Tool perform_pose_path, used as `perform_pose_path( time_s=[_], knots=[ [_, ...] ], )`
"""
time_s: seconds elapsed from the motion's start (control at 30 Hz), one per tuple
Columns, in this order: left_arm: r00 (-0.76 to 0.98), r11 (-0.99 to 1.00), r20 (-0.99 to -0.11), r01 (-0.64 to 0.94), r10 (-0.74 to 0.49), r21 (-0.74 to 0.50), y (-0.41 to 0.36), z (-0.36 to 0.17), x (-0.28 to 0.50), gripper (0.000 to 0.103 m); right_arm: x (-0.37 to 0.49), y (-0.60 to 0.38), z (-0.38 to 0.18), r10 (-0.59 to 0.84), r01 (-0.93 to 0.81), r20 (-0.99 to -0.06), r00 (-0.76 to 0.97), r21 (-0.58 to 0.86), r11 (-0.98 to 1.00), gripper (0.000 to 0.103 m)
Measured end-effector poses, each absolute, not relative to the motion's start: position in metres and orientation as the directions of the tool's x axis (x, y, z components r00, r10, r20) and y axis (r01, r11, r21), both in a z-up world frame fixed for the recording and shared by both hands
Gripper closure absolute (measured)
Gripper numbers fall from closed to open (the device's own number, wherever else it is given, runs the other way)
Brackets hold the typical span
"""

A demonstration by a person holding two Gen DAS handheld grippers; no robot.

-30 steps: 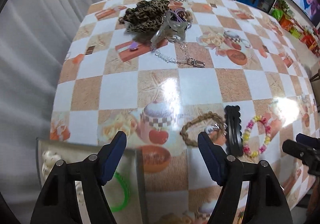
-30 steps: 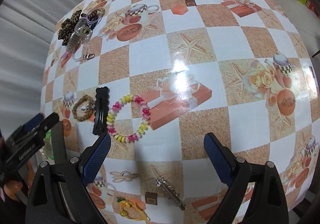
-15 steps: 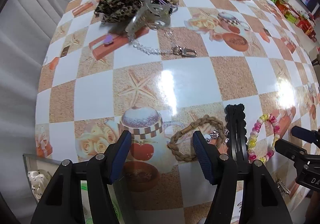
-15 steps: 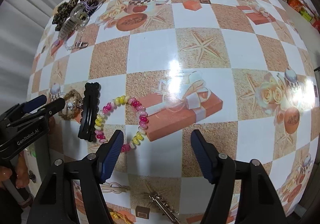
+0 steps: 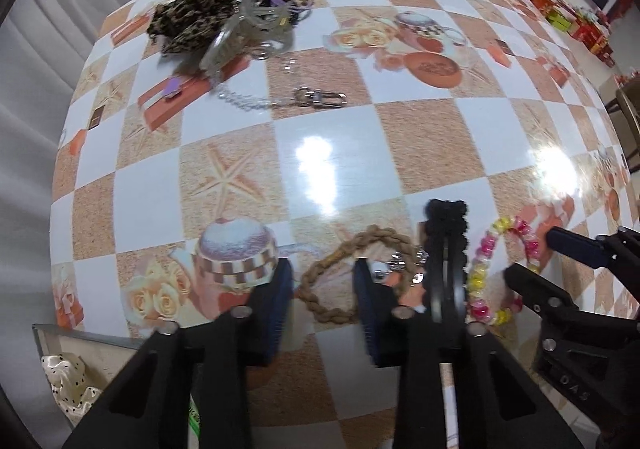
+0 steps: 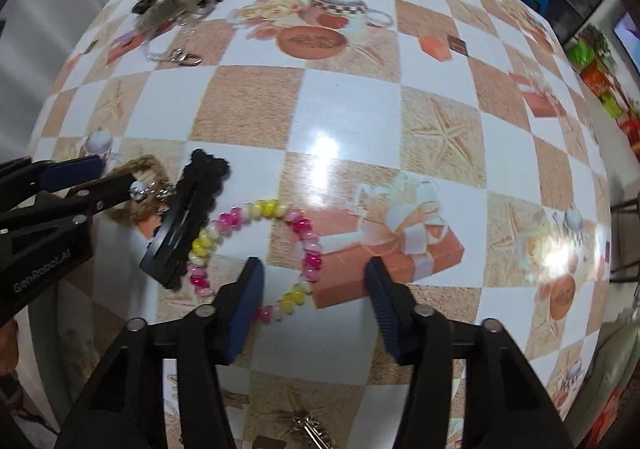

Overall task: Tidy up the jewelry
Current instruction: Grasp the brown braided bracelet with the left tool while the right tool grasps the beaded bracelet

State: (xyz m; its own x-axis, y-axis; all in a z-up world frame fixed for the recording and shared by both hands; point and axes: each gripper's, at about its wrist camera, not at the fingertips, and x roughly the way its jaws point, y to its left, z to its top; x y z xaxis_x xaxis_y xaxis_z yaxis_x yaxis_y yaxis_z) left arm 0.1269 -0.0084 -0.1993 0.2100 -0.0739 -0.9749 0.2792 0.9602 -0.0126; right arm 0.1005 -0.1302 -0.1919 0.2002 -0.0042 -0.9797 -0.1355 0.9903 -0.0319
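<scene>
Two bracelets lay near the table (image 5: 320, 169) edge: a braided bracelet (image 5: 352, 277) between the spread pads of the left hand-held gripper (image 5: 322, 301), and a beaded bracelet (image 6: 260, 249) whose near arc sat between the spread fingers of the right hand-held gripper (image 6: 312, 297). Each should pinch one strand only — probably avoiding the black hair clip (image 6: 188, 217). Only the left view showed the tray (image 5: 80, 345) corner.

"GenRobot.AI" printed on left gripper (image 6: 86, 185) body, right-wrist view. Partial "DAS" on right gripper (image 5: 536, 261) body, left-wrist view.
</scene>
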Motion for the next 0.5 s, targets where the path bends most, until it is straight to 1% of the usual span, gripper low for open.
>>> perform_pose_path(
  time_s=[0.03,0.07,0.1,0.17,0.4,0.5],
  knots=[
    [0.209,0.959,-0.975,0.284,-0.076,-0.014,-0.011,-0.199,0.126,0.088,0.1,-0.128,-0.191,-0.002,-0.141,-0.98,0.2,-0.031,0.989,0.057],
    [0.206,0.958,-0.975,0.287,-0.081,-0.019,-0.013,-0.199,0.125,0.091,0.1,-0.126,-0.191,0.0,-0.146,-0.98,0.201,-0.03,0.989,0.063],
    [0.202,0.958,-0.975,0.285,-0.093,-0.032,-0.013,-0.198,0.124,0.091,0.101,-0.125,-0.19,0.0,-0.149,-0.979,0.204,-0.031,0.988,0.074],
    [0.193,0.96,-0.974,0.272,-0.121,-0.066,-0.013,-0.197,0.121,0.092,0.102,-0.122,-0.189,0.001,-0.141,-0.978,0.207,-0.029,0.99,0.093],
    [0.216,0.968,-0.961,0.219,-0.172,-0.123,-0.008,-0.184,0.107,0.092,0.103,-0.143,-0.181,0.095,-0.064,-0.972,0.215,0.084,0.994,0.094],
    [0.232,0.968,-0.954,0.208,-0.191,-0.144,0.0,-0.177,0.112,0.092,0.101,-0.15,-0.173,0.124,-0.041,-0.967,0.222,0.117,0.992,0.094]
  ],
)
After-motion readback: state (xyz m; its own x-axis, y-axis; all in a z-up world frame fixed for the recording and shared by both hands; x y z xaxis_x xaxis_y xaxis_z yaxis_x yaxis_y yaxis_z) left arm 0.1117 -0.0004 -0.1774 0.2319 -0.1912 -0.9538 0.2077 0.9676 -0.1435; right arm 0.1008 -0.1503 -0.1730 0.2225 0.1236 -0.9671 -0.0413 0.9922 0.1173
